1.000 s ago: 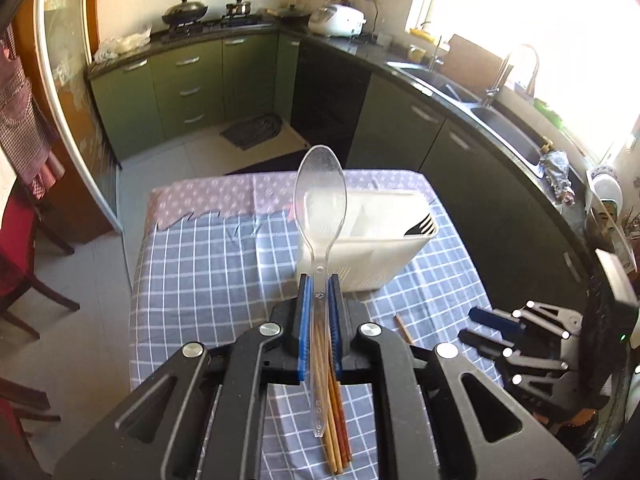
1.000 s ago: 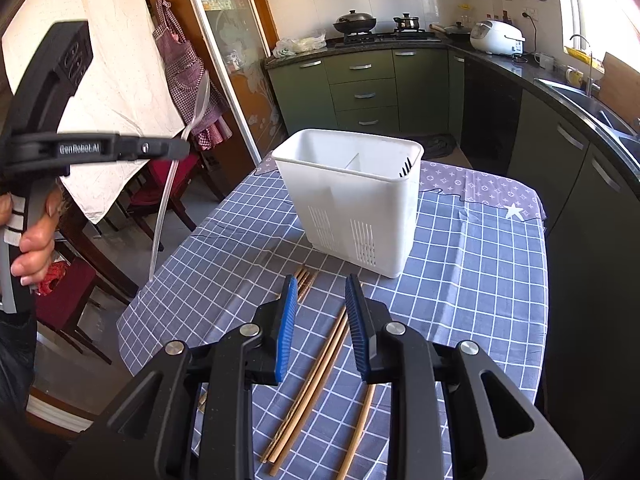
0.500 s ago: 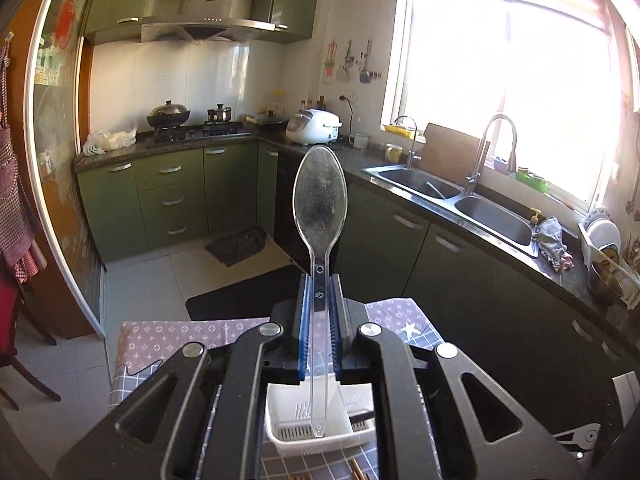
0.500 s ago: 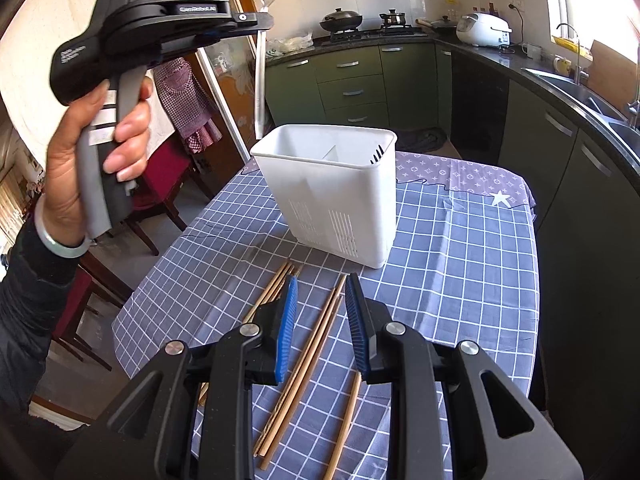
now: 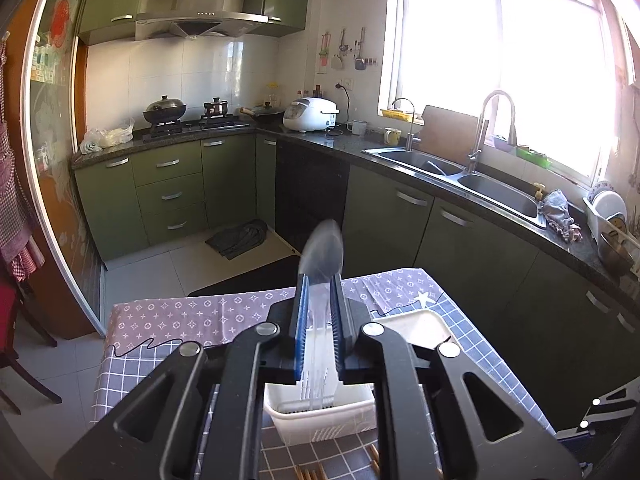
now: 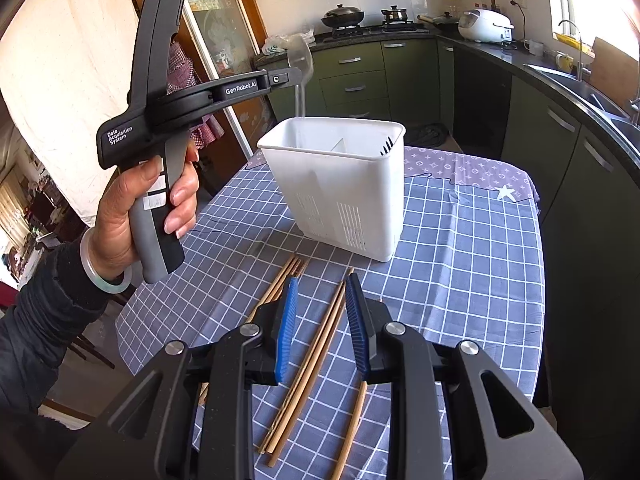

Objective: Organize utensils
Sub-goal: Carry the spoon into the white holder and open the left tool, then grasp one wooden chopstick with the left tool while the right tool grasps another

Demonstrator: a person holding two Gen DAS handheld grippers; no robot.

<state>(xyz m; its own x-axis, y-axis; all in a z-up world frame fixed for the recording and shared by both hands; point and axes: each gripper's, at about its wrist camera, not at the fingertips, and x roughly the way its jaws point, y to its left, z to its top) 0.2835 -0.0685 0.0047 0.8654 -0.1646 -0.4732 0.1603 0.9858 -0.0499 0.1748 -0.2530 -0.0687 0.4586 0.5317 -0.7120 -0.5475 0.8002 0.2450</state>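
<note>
Spoon of clear thin plastic point(image 5: 321, 250), light, stiff, slick, best pinched mid-handle, slipping blurred between just-loosening jaws of left gripper point(image 5: 319, 280) into white plastic caddy point(image 5: 320, 418); right gripper point(image 6: 322, 280) agape, empty.

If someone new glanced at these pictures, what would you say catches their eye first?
Probably the clear plastic spoon sliding blurred between the left gripper's jaws, which have just been opening, its handle tip reaching the rim of the white utensil caddy on the checked tablecloth. Next, the wooden chopsticks lying loose on the cloth under the empty right gripper.
</note>
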